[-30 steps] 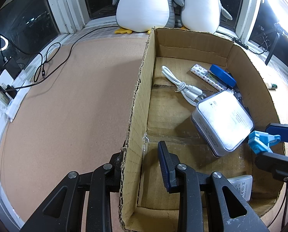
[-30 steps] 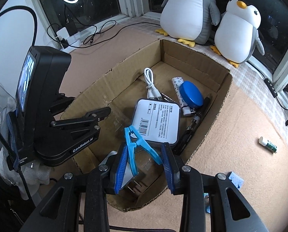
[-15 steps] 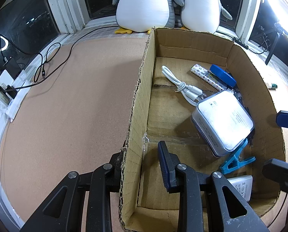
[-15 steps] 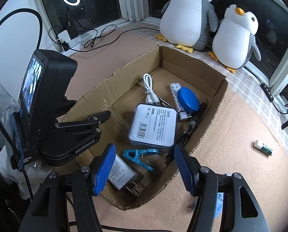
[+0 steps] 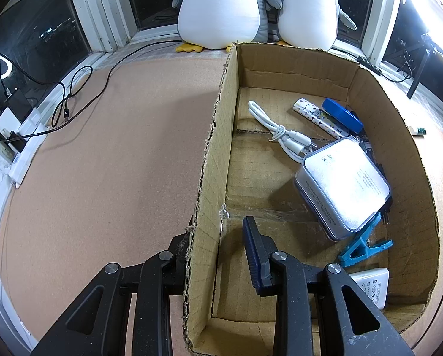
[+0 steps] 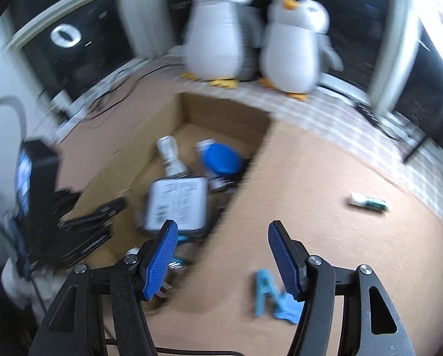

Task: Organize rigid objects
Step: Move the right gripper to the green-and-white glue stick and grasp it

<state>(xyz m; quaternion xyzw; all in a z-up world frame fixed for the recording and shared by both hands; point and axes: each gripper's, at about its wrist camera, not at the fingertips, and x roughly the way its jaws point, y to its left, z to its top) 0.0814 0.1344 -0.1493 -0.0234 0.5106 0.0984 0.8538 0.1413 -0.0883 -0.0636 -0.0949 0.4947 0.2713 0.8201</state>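
The right gripper (image 6: 221, 255) has just been spreading its fingers and nothing is between them, while the left gripper (image 5: 214, 231) has its fingers pinched on the near wall of the cardboard box (image 5: 399, 154). By my reading the sorting is well advanced: a blue clip (image 5: 364, 246), white charger (image 5: 373, 284), silver case (image 5: 343, 184) and white cable (image 5: 281, 133) lie inside. Left on the desk (image 6: 325, 178) are a second blue clip (image 6: 269, 293) at five o'clock and a small tube (image 6: 368, 203) at two o'clock.
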